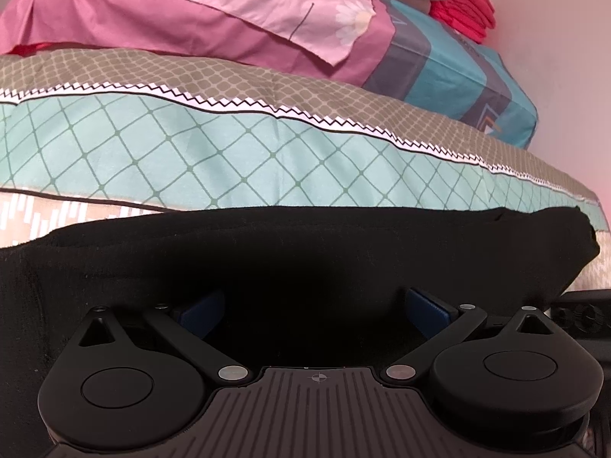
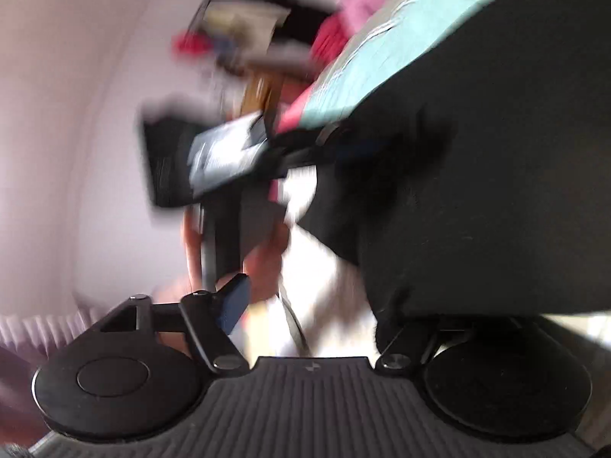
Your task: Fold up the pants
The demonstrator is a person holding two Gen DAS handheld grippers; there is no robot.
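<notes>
The black pants (image 1: 305, 252) lie spread across the patterned bed, filling the lower middle of the left wrist view. My left gripper (image 1: 315, 305) hovers over them pointing steeply down, its blue pads (image 1: 202, 313) wide apart and open on the dark cloth. The right wrist view is badly blurred. My right gripper (image 2: 317, 297) sits at the pants' edge with its jaws wide. Its left blue pad (image 2: 235, 305) is bare, and its right finger is hidden under the black pants (image 2: 477, 171). A hand (image 2: 263, 259) holds the other gripper's handle just ahead.
A teal lattice quilt (image 1: 191, 152) with a zigzag trim lies behind the pants. Further back lie a pink pillow (image 1: 172, 11) and a teal-and-grey striped pillow (image 1: 458, 76) with folded red clothes (image 1: 469, 11) on it. A pale wall (image 1: 565, 57) stands on the right.
</notes>
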